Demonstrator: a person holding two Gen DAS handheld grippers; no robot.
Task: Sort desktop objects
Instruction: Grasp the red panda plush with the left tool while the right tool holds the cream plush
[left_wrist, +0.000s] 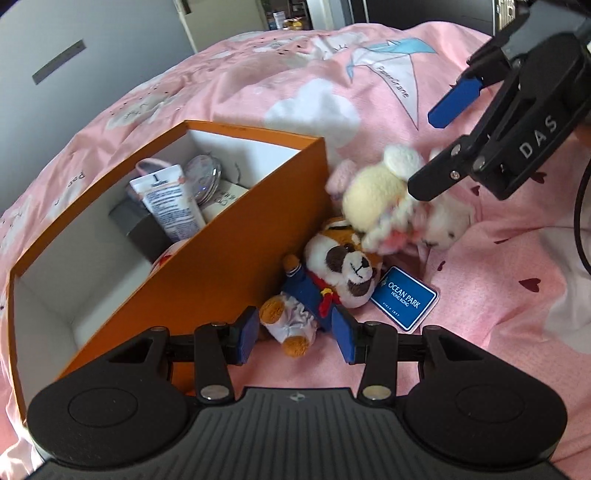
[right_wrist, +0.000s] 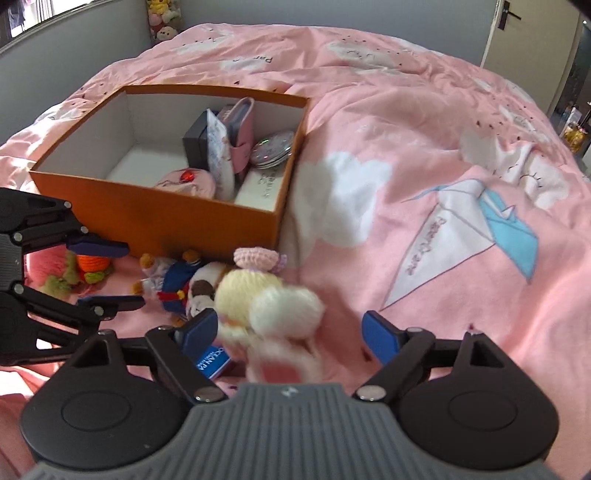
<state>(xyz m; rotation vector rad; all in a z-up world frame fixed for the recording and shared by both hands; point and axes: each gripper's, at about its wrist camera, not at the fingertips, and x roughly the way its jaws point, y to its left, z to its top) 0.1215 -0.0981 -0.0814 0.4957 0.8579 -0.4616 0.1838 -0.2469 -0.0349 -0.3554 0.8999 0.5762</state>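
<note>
At the centre of the left wrist view, the brown-and-white plush animal in a blue sailor suit (left_wrist: 328, 284) lies on the pink printed bedcover (left_wrist: 480, 295) against the orange cardboard box (left_wrist: 236, 243), probably awaiting boxing. The left gripper (left_wrist: 295, 332) straddles its legs, jaws apart, gripping nothing. The right gripper (right_wrist: 290, 332) gapes wide around the blurred cream-and-white fluffy plush (right_wrist: 266, 299), no grip evident.
</note>
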